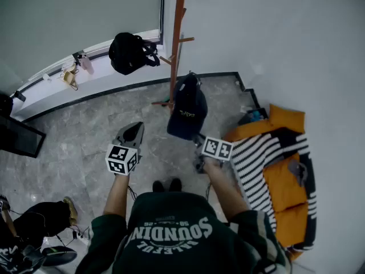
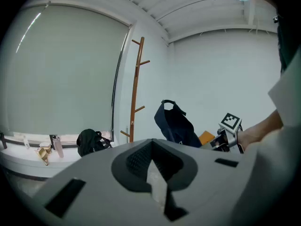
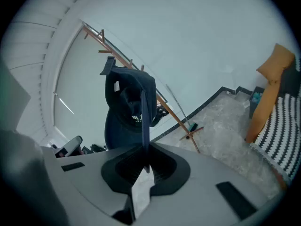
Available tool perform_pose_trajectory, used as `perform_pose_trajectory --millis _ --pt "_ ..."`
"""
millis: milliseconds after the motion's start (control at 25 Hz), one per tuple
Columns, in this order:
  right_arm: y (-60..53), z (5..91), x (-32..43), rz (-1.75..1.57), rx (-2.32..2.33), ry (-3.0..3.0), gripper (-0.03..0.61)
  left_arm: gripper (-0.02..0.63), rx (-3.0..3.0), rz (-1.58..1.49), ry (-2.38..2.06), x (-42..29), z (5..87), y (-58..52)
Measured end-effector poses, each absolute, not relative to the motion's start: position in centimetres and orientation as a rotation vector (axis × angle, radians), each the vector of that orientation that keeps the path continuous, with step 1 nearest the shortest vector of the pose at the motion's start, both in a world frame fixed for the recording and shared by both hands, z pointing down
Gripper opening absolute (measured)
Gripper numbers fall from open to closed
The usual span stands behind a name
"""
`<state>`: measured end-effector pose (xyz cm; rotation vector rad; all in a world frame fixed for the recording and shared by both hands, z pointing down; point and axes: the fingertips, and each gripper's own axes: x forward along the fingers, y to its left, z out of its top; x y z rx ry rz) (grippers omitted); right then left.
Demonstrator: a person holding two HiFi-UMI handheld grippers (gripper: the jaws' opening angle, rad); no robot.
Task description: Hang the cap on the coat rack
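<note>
Cap (image 1: 187, 110): dark navy, held in the air just in front of the coat rack (image 1: 177, 44), near its lower pegs. Right gripper (image 3: 142, 161) pinches the brim edge-on between its jaws. Left gripper (image 2: 150, 166) is pressed together with nothing in it, apart from the cap.

Step in hand, as judged: raise the cap to a free peg, bring its rear opening over the peg tip, and release only once the peg carries it.

Writing: small pale lettering on the cap front is unreadable. The person's sweatshirt (image 1: 171, 233) shows "SOUNDIN"; the rest is unclear.
</note>
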<state>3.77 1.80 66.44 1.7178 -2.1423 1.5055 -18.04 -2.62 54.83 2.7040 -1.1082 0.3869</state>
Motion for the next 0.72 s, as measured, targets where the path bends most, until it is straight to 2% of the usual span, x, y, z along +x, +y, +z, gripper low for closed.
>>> perform_pose_trajectory --millis 720 --pt "3.7 65.9 4.4 1.457 1.761 -2.141 0.018 -0.002 2.729 0.398 -1.052 -16.4 54.6 -1.7"
